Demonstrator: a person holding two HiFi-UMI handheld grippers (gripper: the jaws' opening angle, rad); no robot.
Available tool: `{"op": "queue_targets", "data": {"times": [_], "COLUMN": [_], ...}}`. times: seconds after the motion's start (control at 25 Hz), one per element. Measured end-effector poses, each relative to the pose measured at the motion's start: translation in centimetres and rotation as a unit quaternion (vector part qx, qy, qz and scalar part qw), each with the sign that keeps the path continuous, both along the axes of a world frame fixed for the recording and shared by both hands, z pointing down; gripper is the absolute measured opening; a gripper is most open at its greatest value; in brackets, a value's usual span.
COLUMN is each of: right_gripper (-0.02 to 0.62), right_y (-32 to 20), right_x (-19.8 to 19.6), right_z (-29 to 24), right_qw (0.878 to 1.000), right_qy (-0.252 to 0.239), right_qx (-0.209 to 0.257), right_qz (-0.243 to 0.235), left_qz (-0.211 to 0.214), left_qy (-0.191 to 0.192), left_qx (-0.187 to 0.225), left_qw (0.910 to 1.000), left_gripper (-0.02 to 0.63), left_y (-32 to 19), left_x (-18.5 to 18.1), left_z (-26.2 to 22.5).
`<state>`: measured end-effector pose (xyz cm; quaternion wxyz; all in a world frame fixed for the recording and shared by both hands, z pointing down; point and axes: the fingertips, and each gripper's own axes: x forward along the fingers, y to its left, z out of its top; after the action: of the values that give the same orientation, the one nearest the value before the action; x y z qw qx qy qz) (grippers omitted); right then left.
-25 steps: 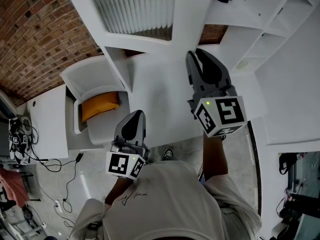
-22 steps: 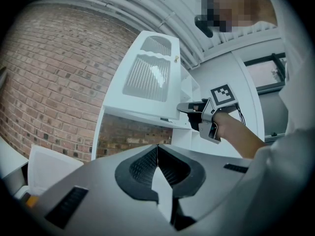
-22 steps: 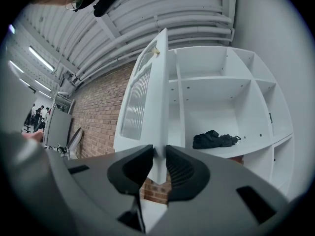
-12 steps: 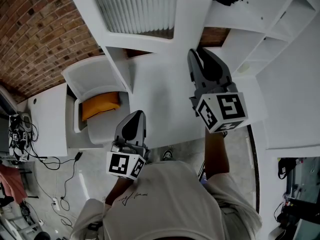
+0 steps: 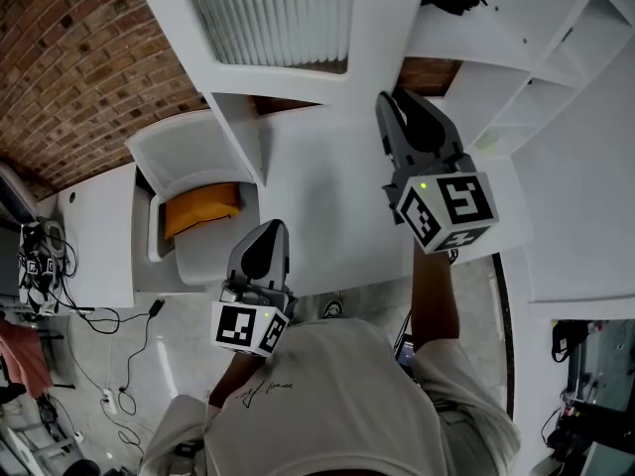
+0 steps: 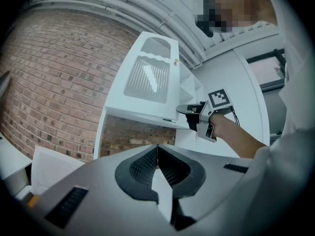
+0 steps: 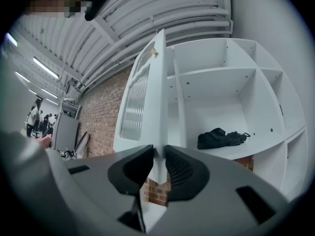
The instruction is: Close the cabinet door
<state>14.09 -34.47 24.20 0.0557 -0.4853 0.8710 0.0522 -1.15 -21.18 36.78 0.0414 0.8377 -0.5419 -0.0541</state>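
Note:
The white cabinet door (image 7: 147, 97) with its ribbed glass panel (image 5: 268, 13) stands swung out from the shelf unit. My right gripper (image 7: 159, 149) holds the door's lower free edge, its pads pressed on either side of the thin white panel; in the head view it reaches up at the door (image 5: 399, 105), and the left gripper view shows it (image 6: 186, 109) at the door's bottom corner (image 6: 147, 77). My left gripper (image 5: 266, 228) hangs lower and to the left, jaws shut with nothing between them (image 6: 157, 146), well apart from the door.
Open white shelves (image 7: 236, 97) lie to the right of the door, with a black bag (image 7: 221, 138) on one. A brick wall (image 5: 79, 58) is behind. A white chair with an orange cushion (image 5: 198, 209) and floor cables (image 5: 40, 266) sit at the left.
The right gripper has shifted slightly to the right and down in the head view, still on the door's edge. The left gripper has stayed where it was.

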Motion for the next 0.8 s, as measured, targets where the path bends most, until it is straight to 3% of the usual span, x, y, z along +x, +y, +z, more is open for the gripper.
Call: {"op": "queue_targets", "data": {"times": [0.8], "right_gripper": [0.08], "right_y": [-2.5], "right_x": [0.3], "right_z": [0.1], "right_qw": [1.0], "right_qy": [-0.007], "right_qx": [0.006], "right_qz": [-0.02], "left_qz": [0.0], "left_qy": [-0.007], "left_qx": [0.008], "left_qw": [0.9999], "left_gripper": [0.015], "left_y": [-0.4], "left_x": [0.6], "left_z": [0.0]}}
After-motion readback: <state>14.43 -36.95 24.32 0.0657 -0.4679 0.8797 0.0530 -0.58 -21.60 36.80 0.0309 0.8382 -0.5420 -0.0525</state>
